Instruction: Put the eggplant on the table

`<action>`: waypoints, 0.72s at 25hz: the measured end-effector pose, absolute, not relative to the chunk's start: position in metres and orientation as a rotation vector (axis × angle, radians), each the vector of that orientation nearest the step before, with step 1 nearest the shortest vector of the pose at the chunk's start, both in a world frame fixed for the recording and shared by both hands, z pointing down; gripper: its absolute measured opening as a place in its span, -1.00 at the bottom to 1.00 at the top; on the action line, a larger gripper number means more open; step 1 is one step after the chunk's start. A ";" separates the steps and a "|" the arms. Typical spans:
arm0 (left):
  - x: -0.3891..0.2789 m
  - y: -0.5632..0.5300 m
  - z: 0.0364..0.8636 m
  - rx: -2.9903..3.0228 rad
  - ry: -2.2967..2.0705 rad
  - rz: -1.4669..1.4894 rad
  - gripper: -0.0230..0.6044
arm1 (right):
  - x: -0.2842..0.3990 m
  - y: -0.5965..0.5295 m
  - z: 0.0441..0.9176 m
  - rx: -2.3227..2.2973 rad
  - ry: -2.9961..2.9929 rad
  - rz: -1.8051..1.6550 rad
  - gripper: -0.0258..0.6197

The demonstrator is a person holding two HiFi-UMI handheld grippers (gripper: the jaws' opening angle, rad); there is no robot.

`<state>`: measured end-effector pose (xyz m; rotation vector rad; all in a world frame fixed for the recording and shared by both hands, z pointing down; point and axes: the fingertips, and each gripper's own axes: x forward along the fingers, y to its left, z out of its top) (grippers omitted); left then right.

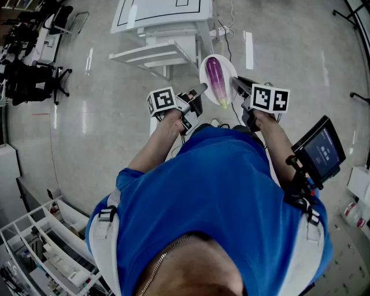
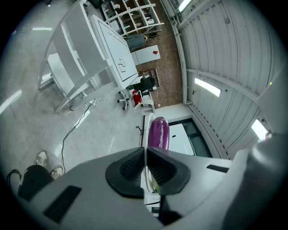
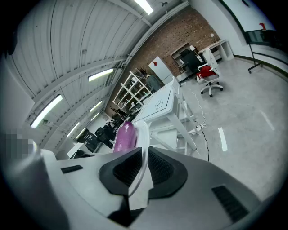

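Note:
A purple eggplant [image 1: 216,79] lies on a white plate [image 1: 206,66] that I carry in the air in front of the person's chest. My left gripper [image 1: 200,89] is shut on the plate's left rim. The right gripper [image 1: 236,81] is shut on its right rim. In the left gripper view the plate rim [image 2: 145,157] runs edge-on between the black pads, and the eggplant [image 2: 158,133] shows just beyond them. The right gripper view shows the same: the rim [image 3: 142,150] sits clamped in the pads with the eggplant [image 3: 124,137] behind. The white table [image 1: 159,14] stands ahead.
A low white shelf [image 1: 150,55] juts from the table frame towards me. Cables and a power strip [image 1: 222,30] lie on the grey floor to the table's right. Black office chairs [image 1: 29,69] stand at far left, a wire rack [image 1: 40,243] behind me, and a small screen [image 1: 321,150] at my right.

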<state>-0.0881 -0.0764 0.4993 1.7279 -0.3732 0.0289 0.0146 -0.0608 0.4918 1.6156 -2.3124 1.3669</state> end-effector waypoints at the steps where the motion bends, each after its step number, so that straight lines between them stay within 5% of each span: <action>1: -0.088 -0.077 0.499 1.728 -0.372 0.028 -0.86 | 0.015 -0.061 0.491 1.615 -2.313 1.367 -0.80; 18: -0.089 -0.078 0.495 1.734 -0.374 0.018 -0.86 | 0.014 -0.063 0.489 1.609 -2.334 1.376 -0.80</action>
